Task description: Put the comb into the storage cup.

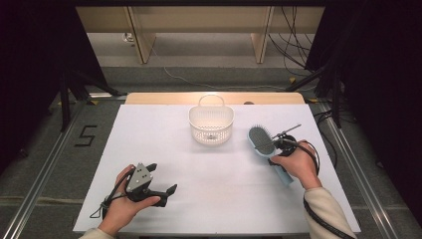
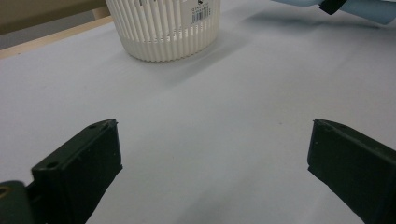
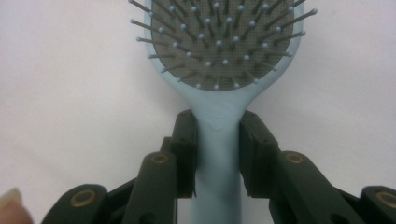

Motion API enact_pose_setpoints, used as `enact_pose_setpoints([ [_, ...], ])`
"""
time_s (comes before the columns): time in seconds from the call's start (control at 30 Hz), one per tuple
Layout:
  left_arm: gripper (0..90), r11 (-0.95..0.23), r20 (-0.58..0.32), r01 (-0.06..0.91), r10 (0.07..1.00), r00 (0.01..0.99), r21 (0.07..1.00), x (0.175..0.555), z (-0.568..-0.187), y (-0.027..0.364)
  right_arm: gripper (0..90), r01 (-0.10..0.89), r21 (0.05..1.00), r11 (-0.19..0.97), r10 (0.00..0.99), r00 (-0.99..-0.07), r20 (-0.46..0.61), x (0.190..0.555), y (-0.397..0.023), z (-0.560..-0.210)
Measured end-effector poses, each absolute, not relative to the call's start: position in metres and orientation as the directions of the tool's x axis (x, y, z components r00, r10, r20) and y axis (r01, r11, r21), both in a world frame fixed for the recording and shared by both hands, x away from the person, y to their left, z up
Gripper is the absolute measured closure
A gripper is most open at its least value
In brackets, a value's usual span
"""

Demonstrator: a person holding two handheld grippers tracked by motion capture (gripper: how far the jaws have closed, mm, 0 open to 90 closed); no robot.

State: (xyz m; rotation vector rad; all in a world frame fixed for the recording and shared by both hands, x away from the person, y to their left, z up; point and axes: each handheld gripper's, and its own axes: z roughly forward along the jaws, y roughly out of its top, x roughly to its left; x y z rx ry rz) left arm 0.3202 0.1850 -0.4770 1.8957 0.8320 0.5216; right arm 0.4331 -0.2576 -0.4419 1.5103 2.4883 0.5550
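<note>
Hairbrush (image 3: 219, 116) judged light, stiff, smooth plastic, likely slippery; best gripped at narrow neck just below head. Pale blue body, grey pad, ball-tipped pins facing up. Brush is seen at table's (image 1: 164, 149) right side, near white basket (image 1: 211, 124). Right gripper (image 3: 218, 140) is pinched on neck by 2 jaws. Left gripper (image 1: 158, 180) is held spread, nothing between jaws.

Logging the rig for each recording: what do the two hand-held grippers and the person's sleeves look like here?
Both are black two-jaw tools. The left hand-held gripper carries a grey three-cornered plate on top and flat, blocky jaws. The right hand-held gripper has black linkage arms with brass-coloured rivets. A black cable loops from it past the wrist. The sleeve is light beige.
</note>
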Motion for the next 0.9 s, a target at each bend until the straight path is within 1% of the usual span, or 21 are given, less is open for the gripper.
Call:
enact_pose_setpoints([
  [0.23,2.3,-0.302,0.004,0.325,0.737,0.676,0.896,0.3203,-0.4771,0.185,70.6,0.814,0.421,0.401,0.887,-0.46,0.043,0.4318,-0.2578,-0.4405],
  [0.9,2.3,-0.299,0.002,0.326,0.739,0.674,0.897,0.3205,-0.477,0.1854,70.6,0.778,0.511,0.365,0.894,-0.447,0.042,0.4314,-0.2613,-0.4365],
])
